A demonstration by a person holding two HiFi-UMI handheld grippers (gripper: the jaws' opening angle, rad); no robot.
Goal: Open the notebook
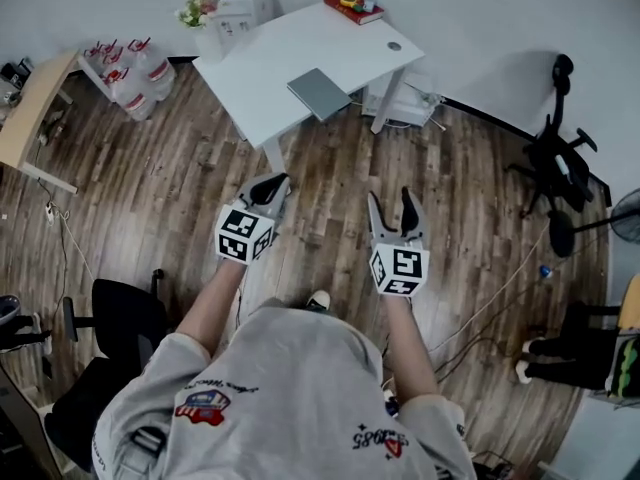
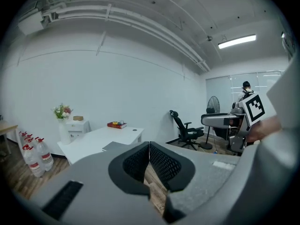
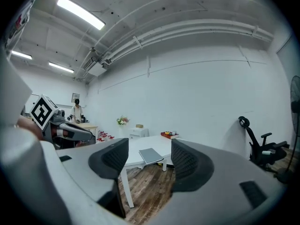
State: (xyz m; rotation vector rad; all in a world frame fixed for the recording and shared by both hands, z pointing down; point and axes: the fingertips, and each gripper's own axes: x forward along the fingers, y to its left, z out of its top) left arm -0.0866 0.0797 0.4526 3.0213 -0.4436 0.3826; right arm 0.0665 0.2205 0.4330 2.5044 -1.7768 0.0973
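1. Nearest to me in the head view is the person in a grey shirt (image 1: 290,388), with both forearms stretched forward over the wooden floor (image 1: 330,168).
2. The left tongs (image 1: 280,178) are held over the floor, a little before the worktop. In the left gripper view the two black pads meet in one line, so these tongs are fully closed and hold nothing.
3. The right tongs (image 1: 389,196) are beside them, at about the same height in the picture. In the right gripper view the pads stand wide apart with only air between them; through the gap I see the floor and the worktop beyond.
4. Both tongs are well apart from the white worktop (image 1: 300,43), which stands at an angle on the floor ahead.
5. The notebook (image 1: 319,93), grey and closed, lies flat on the near edge of the worktop, with one corner reaching a little over the edge. Neither tongs touch it.
6. On the far corner of the worktop lies a red book (image 1: 352,6) with small things on top.
7. Further left are water bottles (image 1: 130,73), flowers (image 1: 197,10) and a small white cabinet (image 1: 245,3) by the wall.
8. Far to the right stands a black office chair (image 1: 555,158).
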